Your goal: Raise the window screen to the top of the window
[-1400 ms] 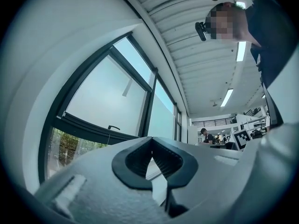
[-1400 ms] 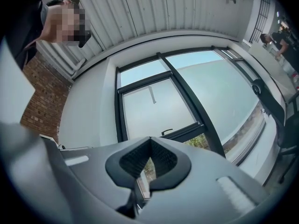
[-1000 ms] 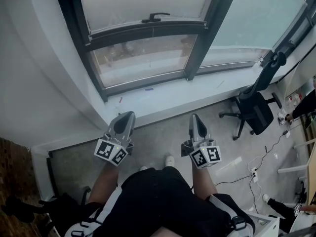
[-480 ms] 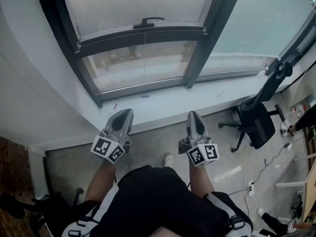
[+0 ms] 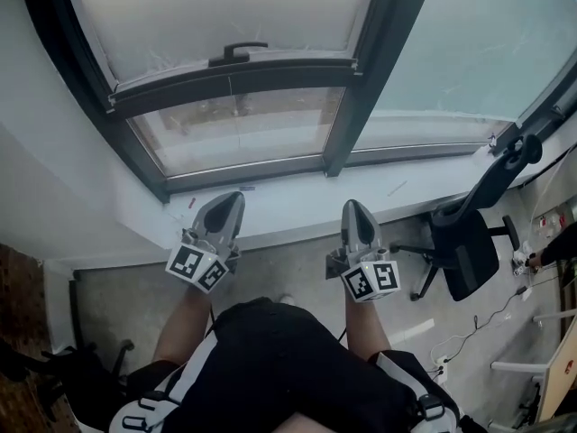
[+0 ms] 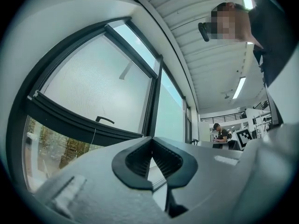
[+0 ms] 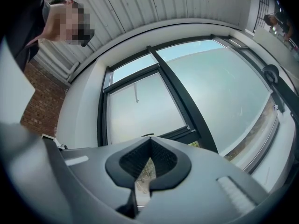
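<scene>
Two closed, empty tools, lower centre: left gripper [image 5: 225, 211], right gripper [image 5: 354, 215]. Approach step, I judge; next I open one and clamp the screen handle [image 5: 236, 52].

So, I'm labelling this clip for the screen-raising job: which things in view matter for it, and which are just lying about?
For the job:
- window screen
- handle on its bottom bar
- left gripper and right gripper, both shut and empty

Just lying about:
- office chair
- person at a far desk
</scene>
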`<state>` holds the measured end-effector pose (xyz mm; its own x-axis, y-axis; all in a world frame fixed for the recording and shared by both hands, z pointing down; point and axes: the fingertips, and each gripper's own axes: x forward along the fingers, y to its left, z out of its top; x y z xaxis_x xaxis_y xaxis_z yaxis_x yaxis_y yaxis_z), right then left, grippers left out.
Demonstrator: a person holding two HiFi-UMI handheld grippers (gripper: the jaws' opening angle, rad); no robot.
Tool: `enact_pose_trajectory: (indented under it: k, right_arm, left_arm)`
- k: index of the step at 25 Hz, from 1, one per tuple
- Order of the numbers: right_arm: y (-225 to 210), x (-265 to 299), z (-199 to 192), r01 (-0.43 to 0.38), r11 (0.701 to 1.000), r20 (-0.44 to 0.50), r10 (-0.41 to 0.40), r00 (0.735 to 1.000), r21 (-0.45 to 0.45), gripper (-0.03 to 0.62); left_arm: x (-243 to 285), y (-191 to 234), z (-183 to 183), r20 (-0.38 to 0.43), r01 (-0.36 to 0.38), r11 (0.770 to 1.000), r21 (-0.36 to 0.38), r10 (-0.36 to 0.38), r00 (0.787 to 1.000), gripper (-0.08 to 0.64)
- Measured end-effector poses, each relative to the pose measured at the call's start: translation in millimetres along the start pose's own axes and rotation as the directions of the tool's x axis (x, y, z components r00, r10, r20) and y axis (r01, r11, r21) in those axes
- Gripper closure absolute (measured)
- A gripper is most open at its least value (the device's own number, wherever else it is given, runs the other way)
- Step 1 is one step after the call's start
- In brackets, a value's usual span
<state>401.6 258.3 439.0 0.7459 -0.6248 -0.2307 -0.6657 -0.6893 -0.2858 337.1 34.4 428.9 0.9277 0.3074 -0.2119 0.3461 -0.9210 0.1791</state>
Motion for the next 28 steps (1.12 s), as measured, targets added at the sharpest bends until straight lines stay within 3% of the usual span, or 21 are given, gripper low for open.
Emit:
enact_pose_trajectory:
  k: [10,17,28]
  right_arm:
    - [-57.5,18.6,-11.0,0.014,0.999,-0.036,-0.012,0.999,0.036,0.589]
    - [-53.7,61.3,-24.7,0.001,1.0,-0.056,-0.001,0.998,0.004,0.589]
    - [-31.0,183.2,-26.1,-0.082,0.991,-0.042,0.078,0.996,-0.108,0.589]
  left_arm:
    - [41.9,-6.3,-24.7,-0.068,-0.024,0.999,0.027,0.025,0.997,0.558]
    - [59.6,45.0,-27.0,-0.049,-0.057,0.998,0.015,0.057,0.997,0.558]
    - [118.0,133.1,5.4,0.01,-0.022,0.998,0.059,0.021,1.0,0.558]
